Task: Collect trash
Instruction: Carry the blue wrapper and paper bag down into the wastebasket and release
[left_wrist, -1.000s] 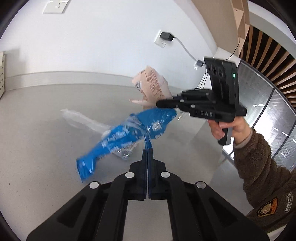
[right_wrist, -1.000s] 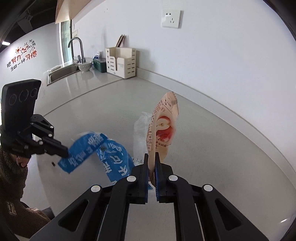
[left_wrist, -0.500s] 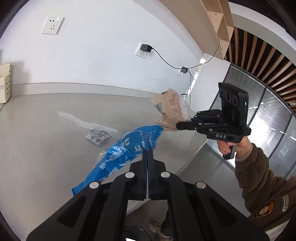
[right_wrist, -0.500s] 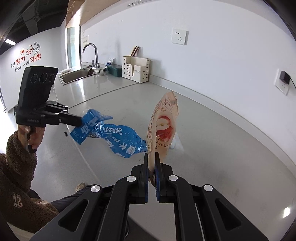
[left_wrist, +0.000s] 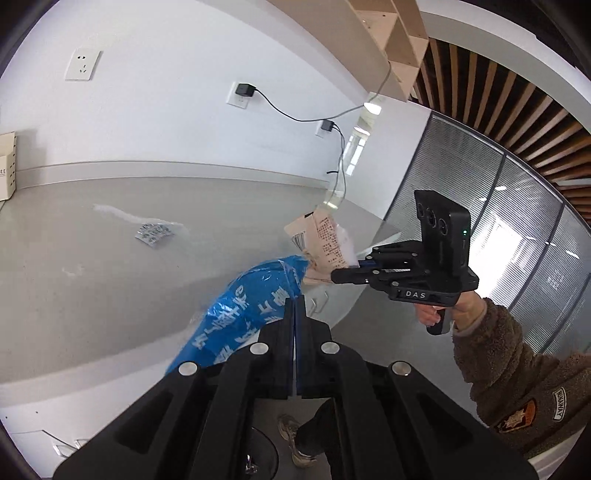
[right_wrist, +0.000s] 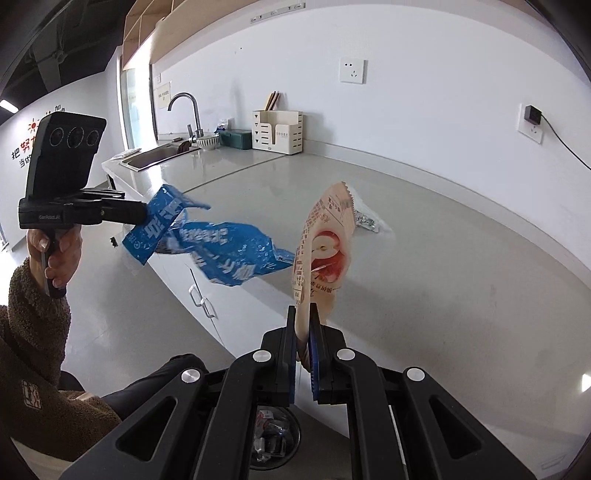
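My left gripper (left_wrist: 294, 300) is shut on a crumpled blue wrapper (left_wrist: 240, 317) that hangs in the air past the counter's front edge. The right wrist view shows that same left gripper (right_wrist: 144, 212) pinching one end of the blue wrapper (right_wrist: 225, 254). My right gripper (right_wrist: 304, 308) is shut on a pink wrapper (right_wrist: 327, 254) with an apple picture, held upright. In the left wrist view the right gripper (left_wrist: 334, 276) holds the pink wrapper (left_wrist: 325, 243) just right of the blue one. A round bin (right_wrist: 273, 439) with trash sits on the floor below.
A silver blister pack (left_wrist: 155, 233) on clear plastic film lies on the grey countertop (left_wrist: 92, 288). A sink (right_wrist: 155, 157), bowl and cream utensil holder (right_wrist: 277, 131) stand far along the counter. Wall sockets and a cable line the wall. A person's shoe (left_wrist: 295, 435) is beside the bin.
Both grippers have pulled back from over the counter to beyond its front edge, carrying their wrappers. The blister pack stays on the counter, and the floor bin has come into view.
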